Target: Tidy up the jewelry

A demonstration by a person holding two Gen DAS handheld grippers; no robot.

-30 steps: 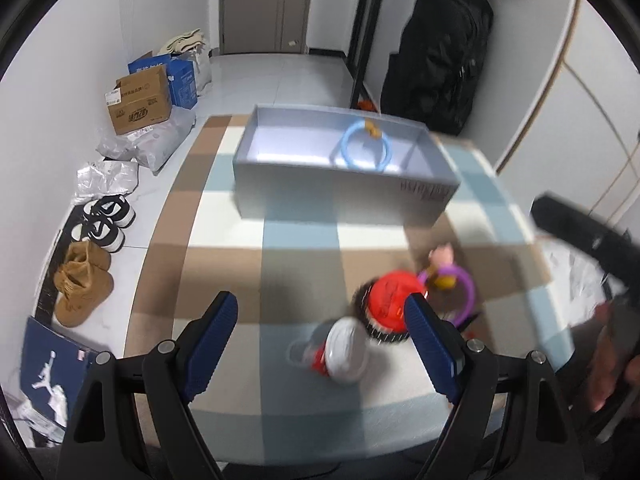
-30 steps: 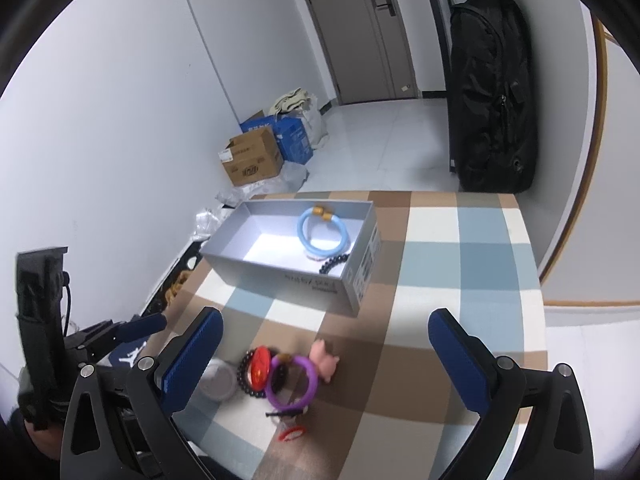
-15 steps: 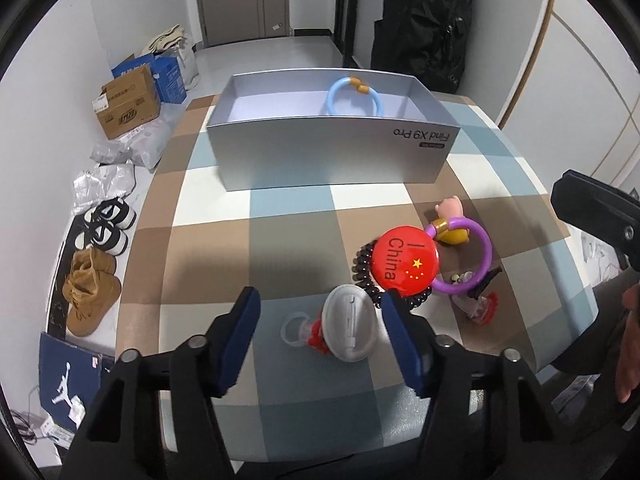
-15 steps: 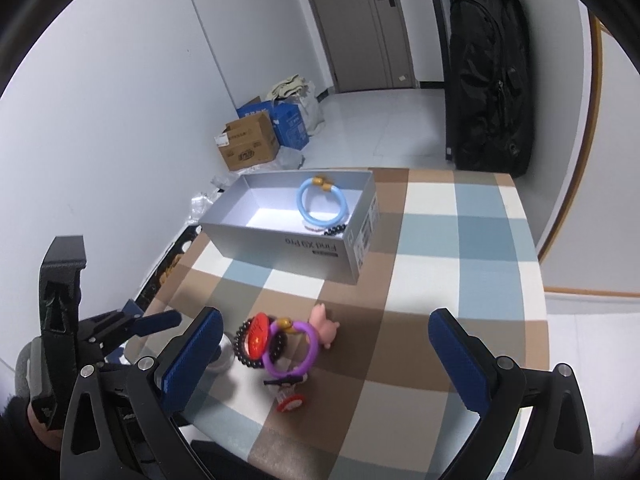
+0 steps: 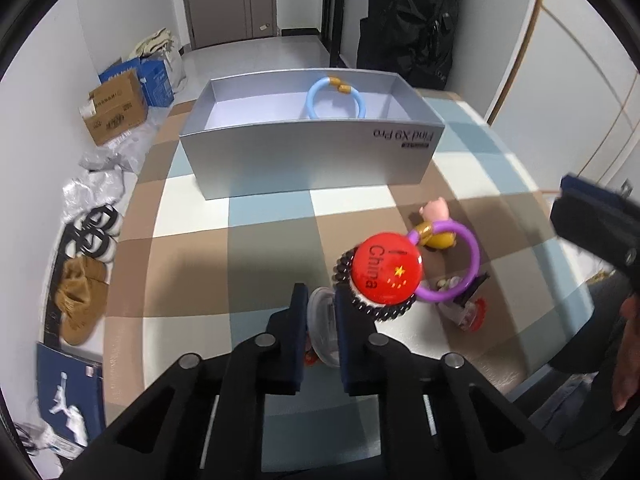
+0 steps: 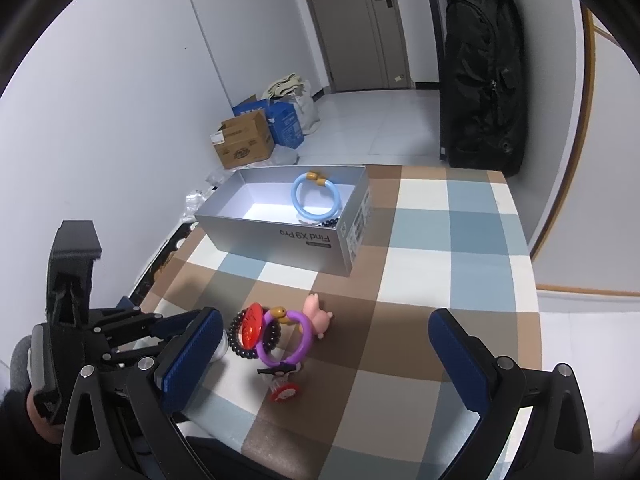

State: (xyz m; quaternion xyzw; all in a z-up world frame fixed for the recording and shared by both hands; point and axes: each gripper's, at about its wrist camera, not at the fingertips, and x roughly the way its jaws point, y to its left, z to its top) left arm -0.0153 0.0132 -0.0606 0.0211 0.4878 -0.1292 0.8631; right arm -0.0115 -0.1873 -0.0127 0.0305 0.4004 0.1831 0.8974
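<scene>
While clamped on a white disc-shaped trinket [image 5: 322,322] at the near table edge, left gripper [image 5: 320,320] narrow, pads pressing both its sides. Right gripper [image 6: 324,344] spread wide, nothing between its jaws. Just right of the disc: red China badge [image 5: 387,272] on black beads [image 5: 360,300], purple ring [image 5: 460,268], pig figure [image 5: 434,212]. Farther off, silver box [image 5: 312,164] holding a blue ring [image 5: 335,98].

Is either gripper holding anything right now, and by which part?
The left gripper is shut on the white round piece, pinched across its sides. The right gripper is open, holding nothing.
</scene>
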